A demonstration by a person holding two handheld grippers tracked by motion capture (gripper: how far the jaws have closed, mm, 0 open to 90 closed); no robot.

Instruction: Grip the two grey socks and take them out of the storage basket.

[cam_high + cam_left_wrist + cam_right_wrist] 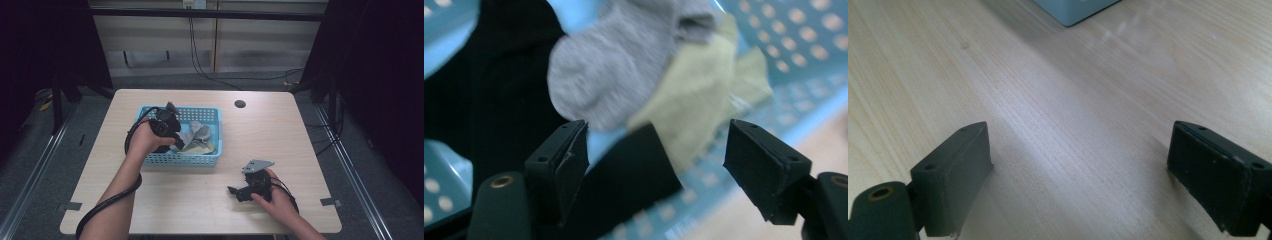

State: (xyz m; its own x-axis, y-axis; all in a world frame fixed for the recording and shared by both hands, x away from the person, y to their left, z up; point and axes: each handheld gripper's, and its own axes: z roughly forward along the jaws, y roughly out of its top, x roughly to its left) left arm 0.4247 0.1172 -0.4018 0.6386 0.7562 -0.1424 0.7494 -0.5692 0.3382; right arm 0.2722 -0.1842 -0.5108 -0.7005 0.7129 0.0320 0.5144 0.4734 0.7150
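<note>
My left hand-held gripper (656, 150) over the perforated blue plastic basket (209, 159).
Jaws wide, gripping nothing; grey knitted sock (614, 65) just ahead, on yellow cloth (704, 95). Right hand-held gripper (1080, 170) wide above the wooden counter (1073, 100).

No writing, label, brand or number can be read anywhere; the pale marks on the basket (684, 231) are too blurred.

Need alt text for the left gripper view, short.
The left gripper's two black jaws stand open over a light blue perforated plastic basket, nothing between them. Inside lie a grey knitted sock, a pale yellow cloth and a black fabric piece; the picture is slightly blurred.
</note>
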